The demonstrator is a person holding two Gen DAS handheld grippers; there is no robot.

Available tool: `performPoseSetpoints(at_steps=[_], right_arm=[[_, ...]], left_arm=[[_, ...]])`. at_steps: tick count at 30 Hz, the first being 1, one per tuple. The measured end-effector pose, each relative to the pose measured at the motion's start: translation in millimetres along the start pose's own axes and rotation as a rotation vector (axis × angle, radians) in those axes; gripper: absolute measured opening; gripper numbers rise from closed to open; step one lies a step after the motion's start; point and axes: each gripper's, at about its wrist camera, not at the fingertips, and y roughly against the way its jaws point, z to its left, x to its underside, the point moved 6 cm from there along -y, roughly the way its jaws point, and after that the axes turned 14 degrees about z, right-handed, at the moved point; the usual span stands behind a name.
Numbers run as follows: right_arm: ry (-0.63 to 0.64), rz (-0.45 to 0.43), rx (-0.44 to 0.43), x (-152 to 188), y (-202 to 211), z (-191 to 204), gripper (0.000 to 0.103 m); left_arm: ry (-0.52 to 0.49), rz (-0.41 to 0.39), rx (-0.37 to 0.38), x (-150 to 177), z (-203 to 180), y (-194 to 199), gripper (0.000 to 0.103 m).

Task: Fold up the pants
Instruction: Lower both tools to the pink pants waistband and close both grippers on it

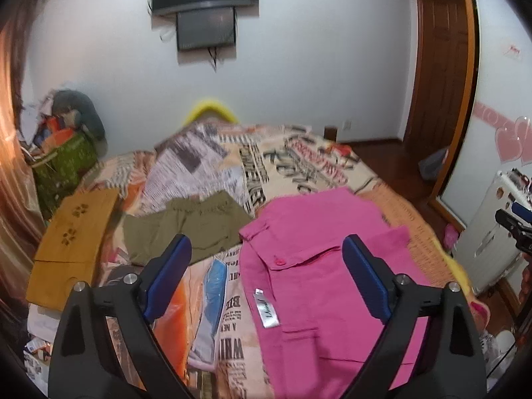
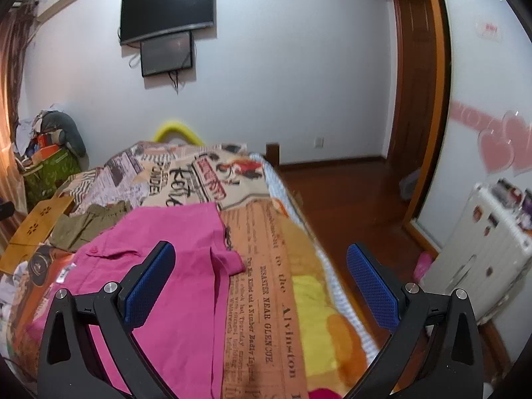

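Judging the risks first: both tools stand wide w/ nothing between the pads, the left tool over the waist part of the pink pants, the right tool over the pants' right edge and the printed blanket beside it. The pants lie on the bed, mostly flat, w/ a small flap turned up near the right edge and a white label showing on the fabric. Possible trouble, in my opinion: the right tool may pinch the blanket together w/ the pants, because cloth and cover touch there; a grip on one layer only would let the fold come out uneven; the turned flap may stay trapped inside as a crease. The olive shorts lie just beside the pants' far-left corner, so a wide sweep could drag them. Both views are a bit blurred, so exact edges are hard to tell. Count: 2 tools, 1 pink pants, 1 olive shorts, 1 brown folded piece at the left, 2 dark screens on the wall, 1 white suitcase on the floor.
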Motion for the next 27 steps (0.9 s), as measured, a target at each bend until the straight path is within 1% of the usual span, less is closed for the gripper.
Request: performPoseSetpoints(at_steps=[2,3,5,7,9,11,12,14,15,16,17,18,19,21,22,23,24,25,26,27], right_arm=[[-0.007,0.038,-0.013,-2,-20,1,0.103],[-0.007,0.054,-0.018,-2,-29,2,0.103],[0.004,0.096,-0.03,-1,-50,6,0.103],[0.024,0.128,-0.04,1,-68,12,0.102],[0.058,0.17,-0.057,5,-87,20,0.096],[0.09,0.229,-0.092,11,-108,30,0.083],[0.105,0.268,-0.129,15,-119,37,0.078],[0.105,0.343,-0.195,23,-141,46,0.06],[0.099,0.374,-0.223,26,-149,49,0.056],[0.092,0.401,-0.249,30,-156,51,0.049],[0.087,0.431,-0.271,34,-166,54,0.045],[0.086,0.447,-0.281,37,-171,55,0.044],[0.086,0.46,-0.294,39,-175,57,0.042],[0.096,0.494,-0.33,46,-183,60,0.033],[0.101,0.504,-0.337,47,-185,62,0.027],[0.115,0.504,-0.337,47,-184,63,0.024],[0.132,0.503,-0.332,47,-182,64,0.023],[0.149,0.505,-0.33,48,-180,64,0.017],[0.165,0.508,-0.333,49,-177,65,0.01],[0.179,0.513,-0.33,49,-177,66,0.009]], left_arm=[[0.0,0.072,0.019,-2,7,-31,0.092],[0.001,0.104,0.027,-2,9,-44,0.09],[0.003,0.177,0.038,1,12,-76,0.084],[-0.01,0.248,0.04,8,11,-104,0.074],[-0.029,0.305,0.062,16,6,-124,0.071],[-0.05,0.354,0.119,25,-4,-139,0.071],[-0.057,0.367,0.134,27,-6,-144,0.07],[-0.074,0.405,0.156,37,-12,-158,0.065],[-0.08,0.42,0.161,40,-14,-162,0.06],[-0.084,0.437,0.17,46,-15,-167,0.058],[-0.081,0.447,0.18,48,-16,-171,0.054],[-0.071,0.461,0.205,52,-16,-174,0.051],[-0.058,0.466,0.232,54,-15,-176,0.051],[-0.042,0.453,0.256,54,-13,-177,0.05],[-0.038,0.451,0.258,53,-12,-177,0.046],[-0.035,0.449,0.256,53,-11,-178,0.044],[-0.035,0.445,0.24,52,-10,-178,0.033],[-0.039,0.443,0.212,52,-9,-179,0.028],[-0.04,0.444,0.21,50,-7,-181,0.028],[-0.039,0.441,0.21,50,-5,-181,0.027]])
